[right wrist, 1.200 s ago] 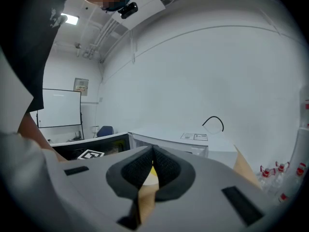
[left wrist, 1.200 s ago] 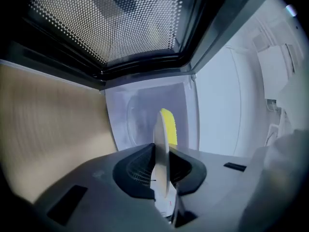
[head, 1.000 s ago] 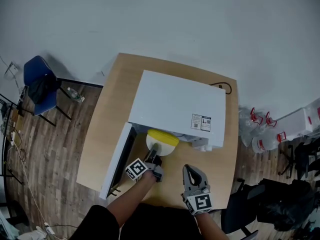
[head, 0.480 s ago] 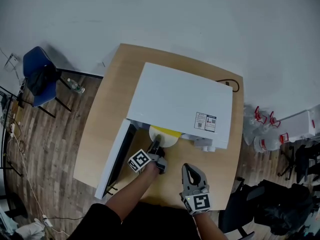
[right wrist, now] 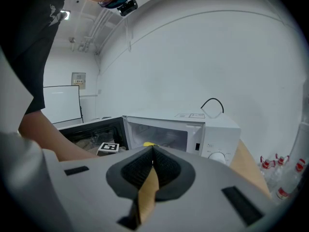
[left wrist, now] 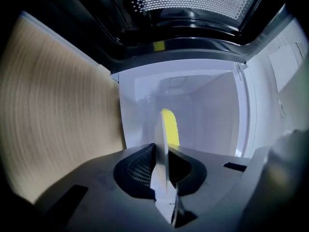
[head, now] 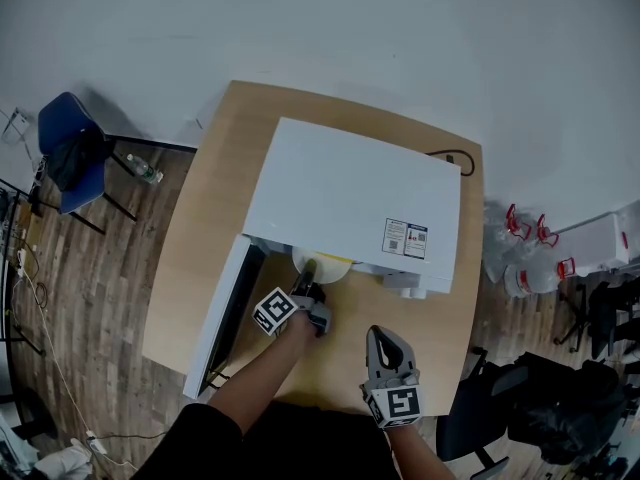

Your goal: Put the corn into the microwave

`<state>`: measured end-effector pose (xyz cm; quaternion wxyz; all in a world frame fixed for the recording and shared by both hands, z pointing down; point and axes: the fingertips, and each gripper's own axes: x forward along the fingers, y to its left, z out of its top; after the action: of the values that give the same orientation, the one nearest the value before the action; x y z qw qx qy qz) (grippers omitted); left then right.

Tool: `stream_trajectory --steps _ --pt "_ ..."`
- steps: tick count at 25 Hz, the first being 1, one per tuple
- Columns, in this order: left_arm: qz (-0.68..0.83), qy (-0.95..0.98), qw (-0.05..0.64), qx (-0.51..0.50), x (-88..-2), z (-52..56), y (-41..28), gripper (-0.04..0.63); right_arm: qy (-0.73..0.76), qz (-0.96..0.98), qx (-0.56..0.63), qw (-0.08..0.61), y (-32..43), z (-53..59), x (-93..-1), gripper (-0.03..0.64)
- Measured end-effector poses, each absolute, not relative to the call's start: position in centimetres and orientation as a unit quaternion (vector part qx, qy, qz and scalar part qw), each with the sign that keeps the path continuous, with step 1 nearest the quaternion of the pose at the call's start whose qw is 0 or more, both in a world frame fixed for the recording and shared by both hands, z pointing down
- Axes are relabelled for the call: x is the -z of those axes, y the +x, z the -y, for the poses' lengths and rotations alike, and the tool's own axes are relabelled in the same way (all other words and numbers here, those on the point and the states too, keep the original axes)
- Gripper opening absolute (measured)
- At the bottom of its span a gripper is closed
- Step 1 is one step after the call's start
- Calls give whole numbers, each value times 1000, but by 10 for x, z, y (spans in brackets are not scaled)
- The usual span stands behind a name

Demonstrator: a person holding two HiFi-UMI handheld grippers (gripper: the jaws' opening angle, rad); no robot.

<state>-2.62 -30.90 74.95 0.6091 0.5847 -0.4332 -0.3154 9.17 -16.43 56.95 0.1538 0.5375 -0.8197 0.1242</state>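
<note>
Pinching the near rim of a white plate (left wrist: 161, 149) in the left tongs (left wrist: 162, 173), pads pressed onto it, right at the open mouth of the microwave (head: 350, 193). Carrying the yellow corn (left wrist: 170, 127) on that plate, far part tucked under the microwave's front edge, white cavity just behind. Door (head: 228, 313) swung wide at the microwave's left. Right tongs (right wrist: 152, 154) pressed together and empty, above the bench (head: 215, 168) in front of the microwave, apart from the plate.
</note>
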Motion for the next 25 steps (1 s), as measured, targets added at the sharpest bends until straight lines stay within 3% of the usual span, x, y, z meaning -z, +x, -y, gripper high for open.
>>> stream_trajectory --steps 14,21,25 --pt "451 581 610 295 -758 320 -23 31 545 814 -131 154 99 157 -562 60" --pt "466 572 590 327 -751 320 -39 152 556 807 -139 145 106 163 -560 60" --pt "472 579 593 301 -752 301 -43 166 555 808 -135 142 107 166 -554 60"
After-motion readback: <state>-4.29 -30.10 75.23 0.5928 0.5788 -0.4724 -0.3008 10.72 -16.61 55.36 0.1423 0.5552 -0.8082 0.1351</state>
